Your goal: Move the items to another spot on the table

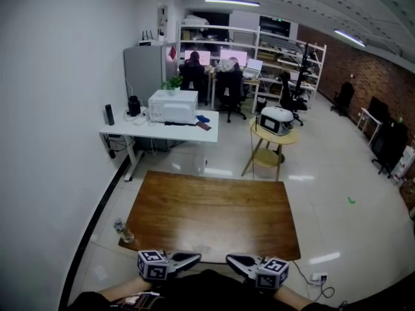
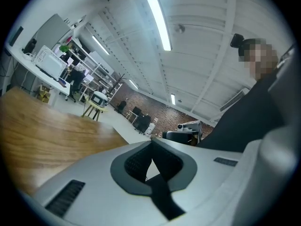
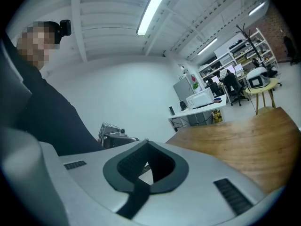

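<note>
The brown wooden table point(image 1: 214, 212) lies in front of me, and I see no items on its top. Both grippers hover at its near edge, pointing level at each other. My left gripper point(image 1: 196, 257) is shut with nothing between its tips point(image 2: 151, 143). My right gripper point(image 1: 229, 258) is shut and empty too point(image 3: 147, 141). A short gap separates the two tips. In each gripper view the other gripper shows beyond the jaws, with the person's dark clothing behind it.
A clear bottle point(image 1: 122, 229) stands on the floor at the table's left near corner. Beyond the table are a white desk point(image 1: 155, 129) with a white box appliance, and a small round table point(image 1: 275, 137) holding an appliance. People sit at desks at the back. A power strip point(image 1: 318, 277) lies at the right.
</note>
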`<state>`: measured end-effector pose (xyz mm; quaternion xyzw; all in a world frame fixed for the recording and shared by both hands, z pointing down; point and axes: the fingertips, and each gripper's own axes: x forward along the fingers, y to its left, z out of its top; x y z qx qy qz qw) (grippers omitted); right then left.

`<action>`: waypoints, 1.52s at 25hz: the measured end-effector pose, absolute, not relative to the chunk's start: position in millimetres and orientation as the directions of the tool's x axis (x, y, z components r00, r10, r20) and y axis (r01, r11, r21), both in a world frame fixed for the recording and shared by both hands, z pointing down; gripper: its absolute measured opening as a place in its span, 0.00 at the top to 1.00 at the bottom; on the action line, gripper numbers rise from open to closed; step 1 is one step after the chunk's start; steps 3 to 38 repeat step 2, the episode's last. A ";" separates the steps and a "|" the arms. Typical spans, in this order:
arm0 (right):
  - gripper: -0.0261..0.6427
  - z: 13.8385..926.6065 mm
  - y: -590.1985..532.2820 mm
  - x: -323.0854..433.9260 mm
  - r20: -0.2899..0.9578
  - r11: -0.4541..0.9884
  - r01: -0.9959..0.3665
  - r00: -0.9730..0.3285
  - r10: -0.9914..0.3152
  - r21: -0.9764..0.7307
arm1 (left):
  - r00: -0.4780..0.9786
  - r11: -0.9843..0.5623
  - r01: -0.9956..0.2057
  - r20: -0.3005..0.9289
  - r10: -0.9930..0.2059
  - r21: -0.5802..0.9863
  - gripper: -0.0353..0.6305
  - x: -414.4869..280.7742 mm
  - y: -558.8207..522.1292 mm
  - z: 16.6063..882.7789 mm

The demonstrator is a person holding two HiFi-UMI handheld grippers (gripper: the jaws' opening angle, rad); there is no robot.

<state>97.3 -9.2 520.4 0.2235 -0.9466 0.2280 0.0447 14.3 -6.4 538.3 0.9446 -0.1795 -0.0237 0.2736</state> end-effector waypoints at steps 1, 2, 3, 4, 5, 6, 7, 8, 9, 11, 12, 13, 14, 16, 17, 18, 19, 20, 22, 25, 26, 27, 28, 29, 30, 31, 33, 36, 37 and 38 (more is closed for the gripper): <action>0.96 518.7 -8.2 96.8 0.181 0.793 -0.442 -0.897 -0.404 -0.420 | 0.934 -0.786 -0.327 0.053 -0.353 0.524 0.96 14.4 -5.1 538.8; 0.96 516.8 -7.0 96.3 0.175 0.789 -0.440 -0.897 -0.405 -0.429 | 0.934 -0.787 -0.328 0.053 -0.354 0.523 0.96 14.6 -3.8 539.2; 0.96 516.8 -7.0 96.3 0.175 0.789 -0.440 -0.897 -0.405 -0.429 | 0.934 -0.787 -0.328 0.053 -0.354 0.523 0.96 14.6 -3.8 539.2; 0.96 516.8 -7.0 96.3 0.175 0.789 -0.440 -0.897 -0.405 -0.429 | 0.934 -0.787 -0.328 0.053 -0.354 0.523 0.96 14.6 -3.8 539.2; 0.96 516.8 -7.0 96.3 0.175 0.789 -0.440 -0.897 -0.405 -0.429 | 0.934 -0.787 -0.328 0.053 -0.354 0.523 0.96 14.6 -3.8 539.2; 0.96 516.8 -7.0 96.3 0.175 0.789 -0.440 -0.897 -0.405 -0.429 | 0.934 -0.787 -0.328 0.053 -0.354 0.523 0.96 14.6 -3.8 539.2; 0.96 516.8 -7.0 96.3 0.175 0.789 -0.440 -0.897 -0.405 -0.429 | 0.934 -0.787 -0.328 0.053 -0.354 0.523 0.96 14.6 -3.8 539.2; 0.96 516.8 -7.0 96.3 0.175 0.789 -0.440 -0.897 -0.405 -0.429 | 0.934 -0.787 -0.328 0.053 -0.354 0.523 0.96 14.6 -3.8 539.2; 0.96 516.8 -7.0 96.3 0.175 0.789 -0.440 -0.897 -0.405 -0.429 | 0.934 -0.787 -0.328 0.053 -0.354 0.523 0.96 14.6 -3.8 539.2; 0.96 516.8 -7.0 96.3 0.175 0.789 -0.440 -0.897 -0.405 -0.429 | 0.934 -0.787 -0.328 0.053 -0.354 0.523 0.96 14.6 -3.8 539.2; 0.96 516.8 -7.0 96.3 0.175 0.789 -0.440 -0.897 -0.405 -0.429 | 0.934 -0.787 -0.328 0.053 -0.354 0.523 0.96 14.6 -3.8 539.2; 0.96 516.8 -7.0 96.3 0.175 0.789 -0.440 -0.897 -0.405 -0.429 | 0.934 -0.787 -0.328 0.053 -0.354 0.523 0.96 14.6 -3.8 539.2; 0.96 516.8 -7.0 96.3 0.175 0.789 -0.440 -0.897 -0.405 -0.429 | 0.934 -0.787 -0.328 0.053 -0.354 0.523 0.96 14.6 -3.8 539.2; 0.96 516.8 -7.0 96.3 0.175 0.789 -0.440 -0.897 -0.405 -0.429 | 0.934 -0.787 -0.328 0.053 -0.354 0.523 0.96 14.6 -3.8 539.2; 0.96 516.8 -7.0 96.3 0.175 0.789 -0.440 -0.897 -0.405 -0.429 | 0.934 -0.787 -0.328 0.053 -0.354 0.523 0.96 14.6 -3.8 539.2; 0.96 516.8 -7.0 96.3 0.175 0.789 -0.440 -0.897 -0.405 -0.429 | 0.934 -0.787 -0.328 0.053 -0.354 0.523 0.96 14.6 -3.8 539.2; 0.96 516.8 -7.0 96.3 0.175 0.789 -0.440 -0.897 -0.405 -0.429 | 0.934 -0.787 -0.328 0.053 -0.354 0.523 0.96 14.6 -3.8 539.2; 0.96 516.8 -7.0 96.3 0.175 0.789 -0.440 -0.897 -0.405 -0.429 | 0.934 -0.787 -0.328 0.053 -0.354 0.523 0.96 14.6 -3.8 539.2; 0.96 516.8 -7.0 96.3 0.175 0.789 -0.440 -0.897 -0.405 -0.429 | 0.934 -0.787 -0.328 0.053 -0.354 0.523 0.96 14.6 -3.8 539.2; 0.96 516.8 -7.0 96.3 0.175 0.789 -0.440 -0.897 -0.405 -0.429 | 0.934 -0.787 -0.328 0.053 -0.354 0.523 0.96 14.6 -3.8 539.2; 0.96 516.8 -7.0 96.3 0.175 0.789 -0.440 -0.897 -0.405 -0.429 | 0.934 -0.787 -0.328 0.053 -0.354 0.523 0.96 14.6 -3.8 539.2; 0.96 516.8 -7.0 96.3 0.175 0.789 -0.440 -0.897 -0.405 -0.429 | 0.934 -0.787 -0.328 0.053 -0.354 0.523 0.96 14.6 -3.8 539.2; 0.96 516.8 -7.0 96.3 0.175 0.789 -0.440 -0.897 -0.405 -0.429 | 0.934 -0.787 -0.328 0.053 -0.354 0.523 0.96 14.6 -3.8 539.2; 0.96 516.8 -7.0 96.3 0.175 0.789 -0.440 -0.897 -0.405 -0.429 | 0.934 -0.787 -0.328 0.053 -0.354 0.523 0.96 14.6 -3.8 539.2; 0.96 516.8 -7.0 96.3 0.175 0.789 -0.440 -0.897 -0.405 -0.429 | 0.934 -0.787 -0.328 0.053 -0.354 0.523 0.96 14.6 -3.8 539.2; 0.96 516.8 -7.0 96.3 0.175 0.789 -0.440 -0.897 -0.405 -0.429 | 0.934 -0.787 -0.328 0.053 -0.354 0.523 0.96 14.6 -3.8 539.2; 0.96 516.8 -7.0 96.3 0.175 0.789 -0.440 -0.897 -0.405 -0.429 | 0.934 -0.787 -0.328 0.053 -0.354 0.523 0.96 14.6 -3.8 539.2; 0.96 516.8 -7.0 96.3 0.175 0.789 -0.440 -0.897 -0.405 -0.429 | 0.934 -0.787 -0.328 0.053 -0.354 0.523 0.96 14.6 -3.8 539.2; 0.96 516.8 -7.0 96.3 0.175 0.789 -0.440 -0.897 -0.405 -0.429 | 0.934 -0.787 -0.328 0.053 -0.354 0.523 0.96 14.6 -3.8 539.2; 0.96 516.8 -7.0 96.3 0.175 0.789 -0.440 -0.897 -0.405 -0.429 | 0.934 -0.787 -0.328 0.053 -0.354 0.523 0.96 14.6 -3.8 539.2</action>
